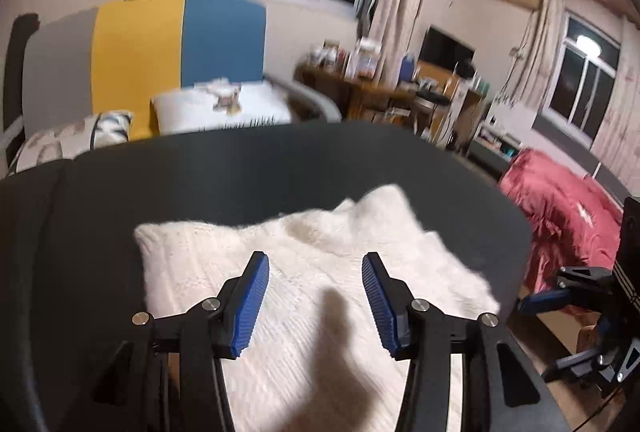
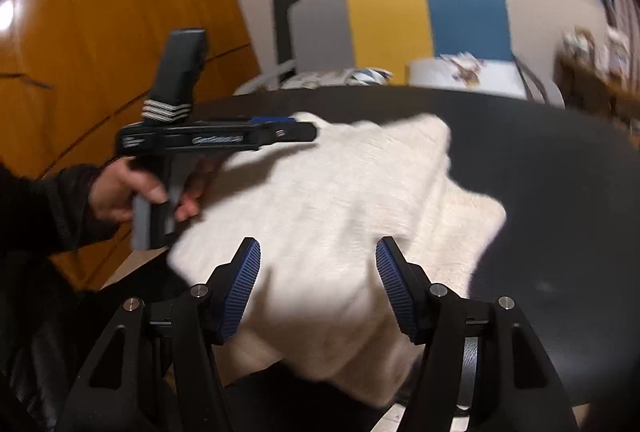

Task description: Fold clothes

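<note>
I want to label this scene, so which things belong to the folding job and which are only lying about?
Job: white knit garment, black table, left gripper, right gripper, both with jaws open.
Lying about: red quilt, white pillow, television.

Warm indoor light, motion blur, fisheye-bent edges, dark vignetted corners

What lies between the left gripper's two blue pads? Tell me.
Only the white knitted garment, lying on the dark table beneath the open left gripper; nothing is pinched. The left wrist view shows it.

cream knit garment on black table, blue ribbed pads.
</note>
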Demonstrator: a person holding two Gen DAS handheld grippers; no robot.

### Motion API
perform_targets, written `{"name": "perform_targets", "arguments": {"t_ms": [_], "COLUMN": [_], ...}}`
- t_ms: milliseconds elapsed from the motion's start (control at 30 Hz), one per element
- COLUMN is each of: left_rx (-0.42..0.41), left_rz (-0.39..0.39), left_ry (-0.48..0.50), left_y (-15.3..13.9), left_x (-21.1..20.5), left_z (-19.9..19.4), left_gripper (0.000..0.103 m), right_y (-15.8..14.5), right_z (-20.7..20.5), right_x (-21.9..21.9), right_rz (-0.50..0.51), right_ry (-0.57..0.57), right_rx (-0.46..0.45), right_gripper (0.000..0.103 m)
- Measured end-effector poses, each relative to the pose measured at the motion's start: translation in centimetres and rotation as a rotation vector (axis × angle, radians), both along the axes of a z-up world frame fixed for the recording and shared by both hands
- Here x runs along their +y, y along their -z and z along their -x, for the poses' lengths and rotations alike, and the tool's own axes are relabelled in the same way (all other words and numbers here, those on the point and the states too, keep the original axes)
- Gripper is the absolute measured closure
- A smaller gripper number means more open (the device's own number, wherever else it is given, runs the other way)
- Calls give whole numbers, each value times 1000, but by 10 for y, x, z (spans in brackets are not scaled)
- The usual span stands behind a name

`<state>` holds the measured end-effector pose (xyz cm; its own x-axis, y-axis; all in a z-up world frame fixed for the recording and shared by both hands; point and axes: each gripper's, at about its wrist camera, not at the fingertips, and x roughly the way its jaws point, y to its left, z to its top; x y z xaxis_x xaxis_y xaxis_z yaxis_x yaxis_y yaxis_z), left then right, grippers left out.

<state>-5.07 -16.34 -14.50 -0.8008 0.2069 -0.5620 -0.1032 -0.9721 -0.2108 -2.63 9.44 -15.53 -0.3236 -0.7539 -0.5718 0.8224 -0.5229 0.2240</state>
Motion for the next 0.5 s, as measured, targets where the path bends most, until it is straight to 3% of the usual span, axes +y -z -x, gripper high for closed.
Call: {"name": "perform_targets", "arguments": {"t_ms": [100, 167, 233, 500], "left_rx": [-13, -78, -65, -59], "left_rz": [-46, -14, 24, 110], "left_ry": [5, 19, 22, 45], "left_y": [8, 27, 31, 33], "left_x": [5, 14, 19, 23], "left_z": [-18, -16, -16, 3], "left_gripper": [54, 54, 54, 51], "right_y": [0, 10, 43, 48], "right_z": [-17, -19, -5, 11], "right_x": [-15, -28, -40, -33], "right_rz": [-28, -71, -198, -136], "right_ry": [-82, -117, -88, -40], "right_rx": [15, -6, -114, -118], "right_gripper": [39, 39, 39, 39]}}
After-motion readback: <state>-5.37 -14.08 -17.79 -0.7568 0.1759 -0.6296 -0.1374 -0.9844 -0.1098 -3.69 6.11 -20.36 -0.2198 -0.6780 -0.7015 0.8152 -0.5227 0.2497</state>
